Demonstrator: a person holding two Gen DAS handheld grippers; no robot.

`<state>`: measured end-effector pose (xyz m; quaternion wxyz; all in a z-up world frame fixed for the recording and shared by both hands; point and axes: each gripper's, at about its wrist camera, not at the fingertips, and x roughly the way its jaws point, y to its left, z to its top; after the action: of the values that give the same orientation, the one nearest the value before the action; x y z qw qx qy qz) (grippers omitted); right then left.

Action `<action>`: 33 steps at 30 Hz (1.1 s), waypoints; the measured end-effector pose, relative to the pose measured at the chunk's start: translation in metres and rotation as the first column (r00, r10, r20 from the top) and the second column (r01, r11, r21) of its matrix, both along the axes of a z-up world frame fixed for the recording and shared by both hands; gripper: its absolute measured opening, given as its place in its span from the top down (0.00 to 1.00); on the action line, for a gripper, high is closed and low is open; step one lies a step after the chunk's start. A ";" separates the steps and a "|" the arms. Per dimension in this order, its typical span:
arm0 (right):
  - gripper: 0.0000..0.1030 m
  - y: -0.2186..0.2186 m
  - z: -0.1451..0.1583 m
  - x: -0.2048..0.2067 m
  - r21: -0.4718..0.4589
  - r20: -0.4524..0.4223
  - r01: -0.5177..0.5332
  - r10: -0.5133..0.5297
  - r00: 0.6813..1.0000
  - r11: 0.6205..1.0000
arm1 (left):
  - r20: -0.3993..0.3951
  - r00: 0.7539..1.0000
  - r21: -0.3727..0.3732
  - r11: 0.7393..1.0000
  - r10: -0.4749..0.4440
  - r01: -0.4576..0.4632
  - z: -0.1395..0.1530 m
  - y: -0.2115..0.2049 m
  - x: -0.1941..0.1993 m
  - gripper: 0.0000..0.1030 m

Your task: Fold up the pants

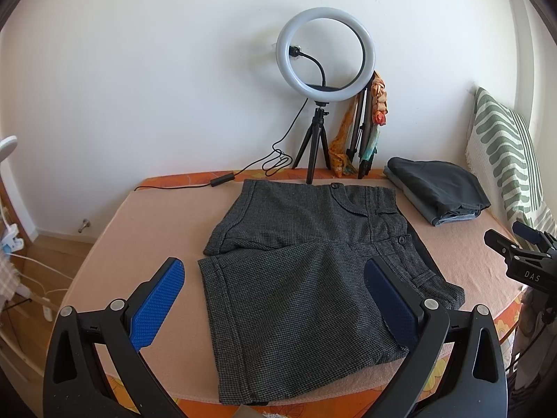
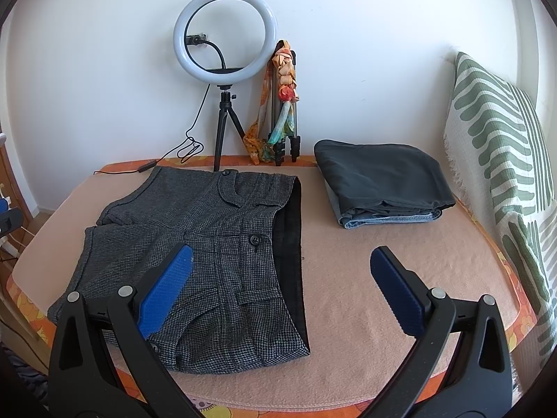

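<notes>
Grey houndstooth shorts (image 1: 299,271) lie spread flat on the peach-covered table (image 1: 146,230), waistband to the right, two legs to the left. They also show in the right wrist view (image 2: 209,244). My left gripper (image 1: 275,282) is open and empty, hovering above the near leg. My right gripper (image 2: 280,268) is open and empty, above the waistband end of the shorts; it also shows at the right edge of the left wrist view (image 1: 522,244).
A stack of folded dark and denim pants (image 2: 379,184) lies at the back right. A ring light on a tripod (image 2: 226,31) and a folded tripod with a scarf (image 2: 283,104) stand at the wall. A green-patterned pillow (image 2: 501,160) leans at right. A cable (image 1: 195,184) runs along the back edge.
</notes>
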<state>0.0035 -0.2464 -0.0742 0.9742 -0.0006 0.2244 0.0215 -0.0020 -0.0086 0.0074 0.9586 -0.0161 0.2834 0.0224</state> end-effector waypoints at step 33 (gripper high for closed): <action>0.00 0.001 -0.002 0.006 0.020 -0.012 -0.021 0.021 1.000 1.000 | -0.019 0.999 0.003 1.000 0.029 -0.029 -0.006 0.022 0.014 0.01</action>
<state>0.0096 -0.2459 -0.0765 0.9725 0.0068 0.2301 0.0341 0.0120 0.0132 0.0016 0.9554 -0.0187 0.2924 0.0367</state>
